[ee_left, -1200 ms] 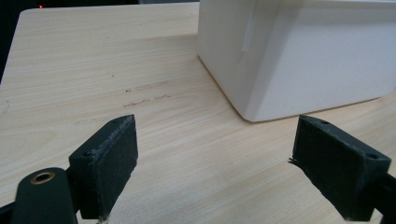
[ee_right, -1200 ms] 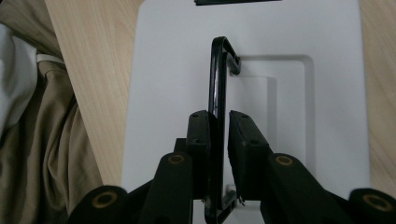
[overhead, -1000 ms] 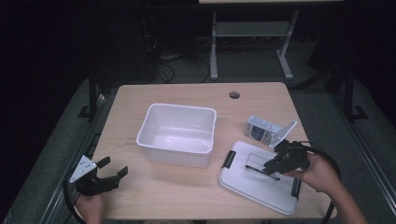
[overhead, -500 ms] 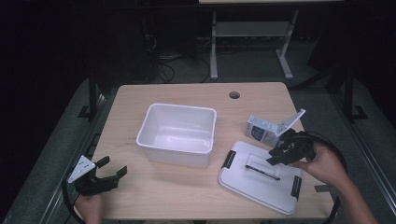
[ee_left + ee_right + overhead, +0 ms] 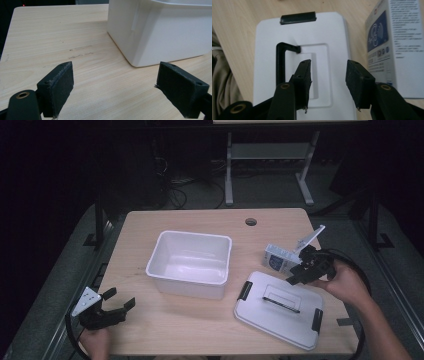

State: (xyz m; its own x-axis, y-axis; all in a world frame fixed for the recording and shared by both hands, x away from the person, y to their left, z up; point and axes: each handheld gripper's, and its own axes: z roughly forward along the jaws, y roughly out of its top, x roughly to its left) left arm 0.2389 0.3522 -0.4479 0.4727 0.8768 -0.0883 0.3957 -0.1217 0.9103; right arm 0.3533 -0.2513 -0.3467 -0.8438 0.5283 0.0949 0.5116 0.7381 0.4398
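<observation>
Partly cut off, the lid [image 5: 294, 55] lies under the right gripper [image 5: 328, 75], whose empty jaws have just been opening

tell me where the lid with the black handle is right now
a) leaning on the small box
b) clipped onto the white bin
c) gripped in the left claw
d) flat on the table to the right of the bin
d: the lid lies flat on the table, to the right of the open white bin, with the right claw over its far edge, jaws apart and nothing between them.
</observation>
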